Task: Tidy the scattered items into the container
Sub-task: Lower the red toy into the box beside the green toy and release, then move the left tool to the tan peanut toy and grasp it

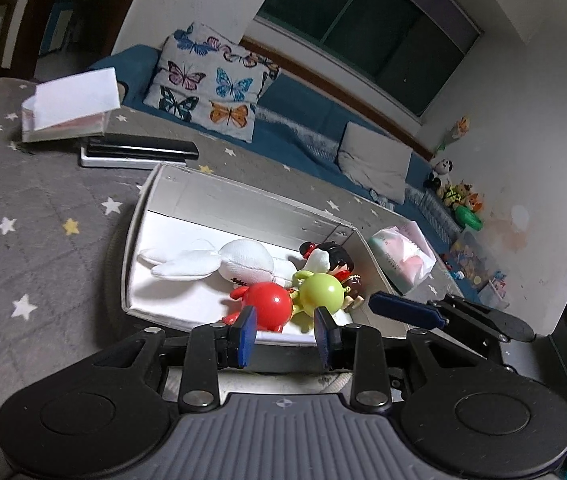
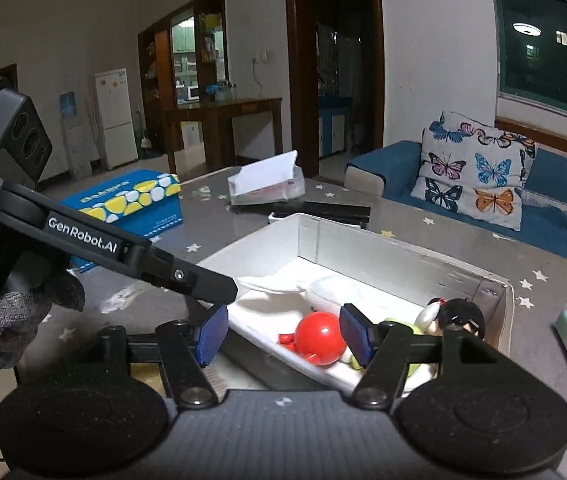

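Left wrist view shows the left gripper (image 1: 285,334) hovering at the near rim of the white box (image 1: 243,204), its blue pads parted by a moderate gap and holding nothing. That container sits on a grey star-printed tablecloth (image 1: 43,208), its long axis running from about 10 o'clock to 4 o'clock in this frame. Inside lie a white plush rabbit (image 1: 239,262), stretched along the box with its ears toward 9 o'clock, a red ball-shaped toy (image 1: 269,304), a green ball-shaped toy (image 1: 321,292) touching it, and a black-haired doll (image 1: 333,260) in the far right corner. A pastel tissue pack (image 1: 401,258) lies just outside the box at 3 o'clock. From the right wrist view, the right gripper (image 2: 285,336) hangs over the near edge of the box, spread wide and empty, with the red toy seen between its pads. The left tool crosses in from 9 o'clock, held by a gloved hand (image 2: 7,320); its arm reads "GenRobot.AI" (letters "DAS" show at the edge). A blue and yellow carton (image 2: 127,204) at 10 o'clock bears print too small to read.
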